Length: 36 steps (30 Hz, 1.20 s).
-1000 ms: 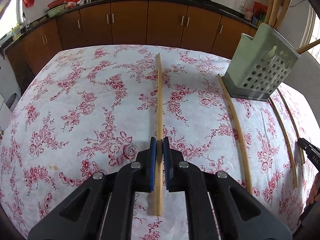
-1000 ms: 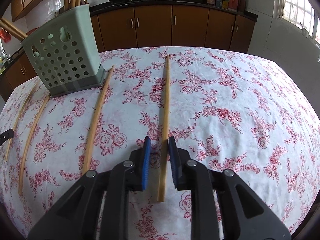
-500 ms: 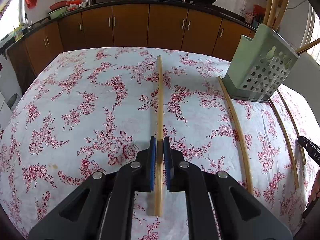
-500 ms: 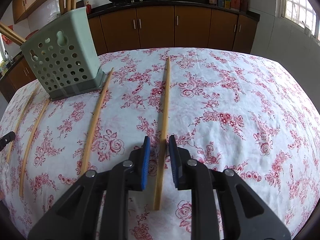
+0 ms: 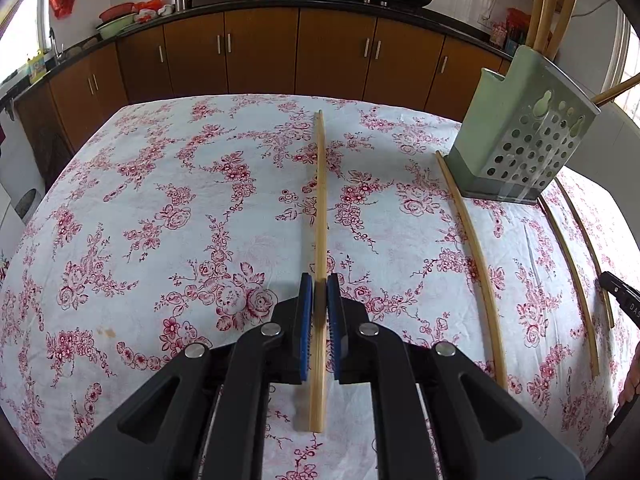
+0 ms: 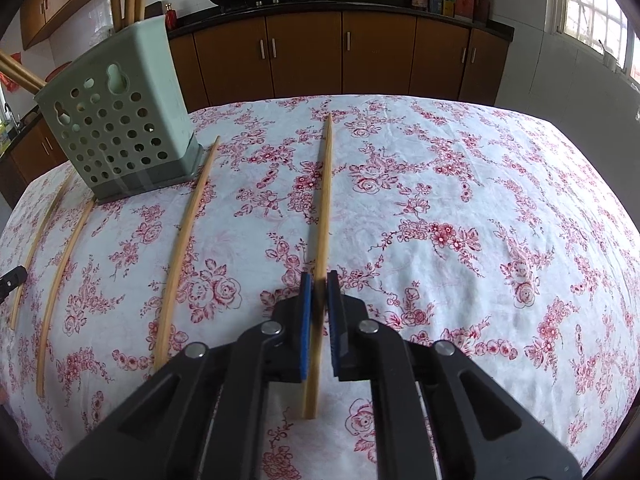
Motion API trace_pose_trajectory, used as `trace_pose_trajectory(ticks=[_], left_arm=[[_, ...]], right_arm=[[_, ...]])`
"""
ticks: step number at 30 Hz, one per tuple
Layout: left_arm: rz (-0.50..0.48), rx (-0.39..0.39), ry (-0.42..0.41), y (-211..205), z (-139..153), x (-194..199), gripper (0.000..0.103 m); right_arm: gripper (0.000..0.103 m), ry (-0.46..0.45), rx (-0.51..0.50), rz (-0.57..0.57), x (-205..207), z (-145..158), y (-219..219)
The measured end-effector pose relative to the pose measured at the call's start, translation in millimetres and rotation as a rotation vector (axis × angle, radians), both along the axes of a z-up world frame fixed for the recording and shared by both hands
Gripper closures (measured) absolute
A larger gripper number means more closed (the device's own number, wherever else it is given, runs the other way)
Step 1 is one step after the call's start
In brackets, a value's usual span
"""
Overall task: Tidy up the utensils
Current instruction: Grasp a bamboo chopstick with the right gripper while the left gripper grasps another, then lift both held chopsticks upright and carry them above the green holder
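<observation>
My left gripper [image 5: 320, 286] is shut on a long bamboo chopstick [image 5: 320, 200] that points away over the floral tablecloth. My right gripper [image 6: 319, 282] is shut on another bamboo chopstick [image 6: 325, 192], its far end slightly raised. A pale green perforated utensil holder [image 5: 524, 140] stands at the right in the left wrist view and at the left in the right wrist view [image 6: 116, 128], with several chopsticks standing in it. Three loose chopsticks lie flat near it: one [image 6: 188, 236] beside the holder, two [image 6: 60, 272] further left.
The table [image 5: 140, 220] carries a white cloth with red flowers. Brown kitchen cabinets [image 5: 260, 52] and a black counter with woks run behind it. The right gripper's tip [image 5: 624, 300] shows at the right edge of the left wrist view.
The right gripper's jaws have closed onto its chopstick and lifted it a little. The left gripper has stayed shut on its chopstick and risen slightly.
</observation>
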<state>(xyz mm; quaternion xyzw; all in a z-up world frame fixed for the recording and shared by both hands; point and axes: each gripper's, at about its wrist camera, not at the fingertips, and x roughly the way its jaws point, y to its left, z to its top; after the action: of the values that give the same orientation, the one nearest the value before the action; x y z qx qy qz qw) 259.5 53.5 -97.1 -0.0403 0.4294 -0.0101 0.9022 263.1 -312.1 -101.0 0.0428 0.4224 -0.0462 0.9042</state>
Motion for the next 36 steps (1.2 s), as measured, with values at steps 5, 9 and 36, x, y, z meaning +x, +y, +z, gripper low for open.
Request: trace_pose_trajectory(ticks=[5, 9, 36], left_arm=[[0.0, 0.0, 0.0, -0.4, 0.0, 0.1, 0.094], [0.0, 0.001, 0.0, -0.3, 0.0, 0.0, 0.094], [-0.008, 0.032, -0.033, -0.9, 25.8, -41.1, 0.095]], right_arm=[[0.094, 0.0, 0.005, -0.001, 0.0, -0.2, -0.3], [0.094, 0.001, 0.003, -0.001, 0.1, 0.0, 0.0], [0.095, -0.104, 0.005, -0.003, -43.6, 36.9, -8.7]])
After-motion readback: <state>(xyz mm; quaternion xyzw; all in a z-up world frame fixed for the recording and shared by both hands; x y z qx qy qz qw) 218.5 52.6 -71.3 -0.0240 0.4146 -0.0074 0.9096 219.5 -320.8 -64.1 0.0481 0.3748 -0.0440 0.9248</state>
